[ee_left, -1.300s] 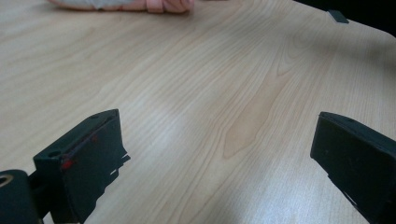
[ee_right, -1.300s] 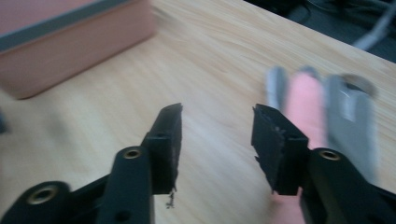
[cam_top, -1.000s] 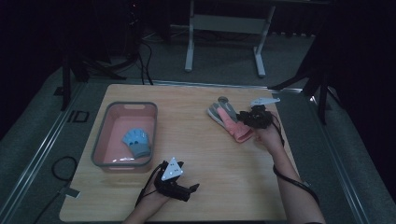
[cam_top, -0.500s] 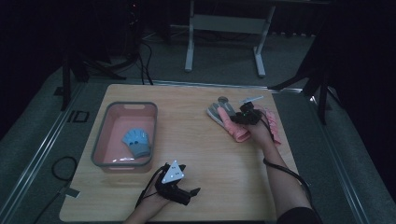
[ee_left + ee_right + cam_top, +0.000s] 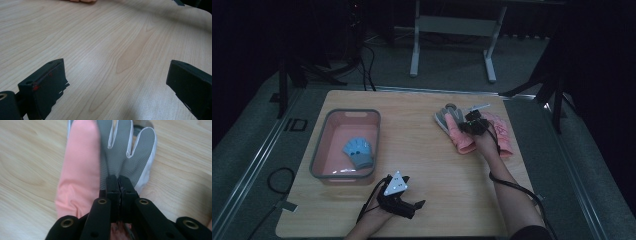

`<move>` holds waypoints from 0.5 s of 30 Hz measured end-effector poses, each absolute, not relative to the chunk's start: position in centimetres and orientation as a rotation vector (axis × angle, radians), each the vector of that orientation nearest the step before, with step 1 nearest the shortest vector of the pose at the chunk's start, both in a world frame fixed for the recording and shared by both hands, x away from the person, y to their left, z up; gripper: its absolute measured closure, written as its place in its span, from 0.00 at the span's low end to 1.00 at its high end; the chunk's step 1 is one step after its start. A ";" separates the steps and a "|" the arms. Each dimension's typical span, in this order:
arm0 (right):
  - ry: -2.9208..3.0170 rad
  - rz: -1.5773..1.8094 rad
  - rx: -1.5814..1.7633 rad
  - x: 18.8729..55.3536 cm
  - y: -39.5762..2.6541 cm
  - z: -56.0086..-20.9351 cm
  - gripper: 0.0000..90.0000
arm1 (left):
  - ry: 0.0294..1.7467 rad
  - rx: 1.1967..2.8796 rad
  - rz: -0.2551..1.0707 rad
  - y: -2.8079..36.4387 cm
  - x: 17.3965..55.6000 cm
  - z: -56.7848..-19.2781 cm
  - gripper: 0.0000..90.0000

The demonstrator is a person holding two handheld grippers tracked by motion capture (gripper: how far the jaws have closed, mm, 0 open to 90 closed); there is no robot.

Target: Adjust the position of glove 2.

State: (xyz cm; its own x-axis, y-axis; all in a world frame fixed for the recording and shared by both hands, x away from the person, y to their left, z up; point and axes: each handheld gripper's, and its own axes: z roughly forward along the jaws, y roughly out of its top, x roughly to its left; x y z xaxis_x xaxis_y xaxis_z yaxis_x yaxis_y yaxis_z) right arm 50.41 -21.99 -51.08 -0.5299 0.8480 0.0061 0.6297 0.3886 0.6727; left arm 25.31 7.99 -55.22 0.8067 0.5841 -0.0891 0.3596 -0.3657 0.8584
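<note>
A grey-and-white glove [image 5: 125, 152] lies on the table with a pink glove [image 5: 80, 170] beside and partly over it. My right gripper [image 5: 119, 180] has just been closing and now stands shut, pinching a bit of the grey glove's fabric below its fingers. In the high view the same gripper [image 5: 465, 124] sits over the grey glove [image 5: 445, 118] and pink glove [image 5: 460, 139] at the far right. My left gripper [image 5: 416, 209] rests near the front edge, open [image 5: 117, 82], with only bare wood between its jaws.
A pink bin [image 5: 319, 165] stands at the left of the wooden table [image 5: 422, 160] with a blue glove [image 5: 358, 152] inside. Another pink piece [image 5: 503, 135] lies right of my right hand. Dark floor and a stand surround the table.
My right gripper has moved left and down onto the gloves and its jaws have come together. The left gripper has stayed in place.
</note>
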 end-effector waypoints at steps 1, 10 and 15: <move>2.290 0.913 1.305 50.0 -21.8 -50.6 0.98 | 0.706 1.990 0.288 8.0 25.3 -55.2 0.03; 2.125 1.040 1.415 44.6 -19.4 -46.4 0.98 | 0.707 2.017 0.363 7.8 24.9 -55.4 0.03; 2.085 1.090 1.488 41.9 -18.4 -46.2 0.98 | 0.704 2.016 0.373 7.6 24.9 -55.5 0.03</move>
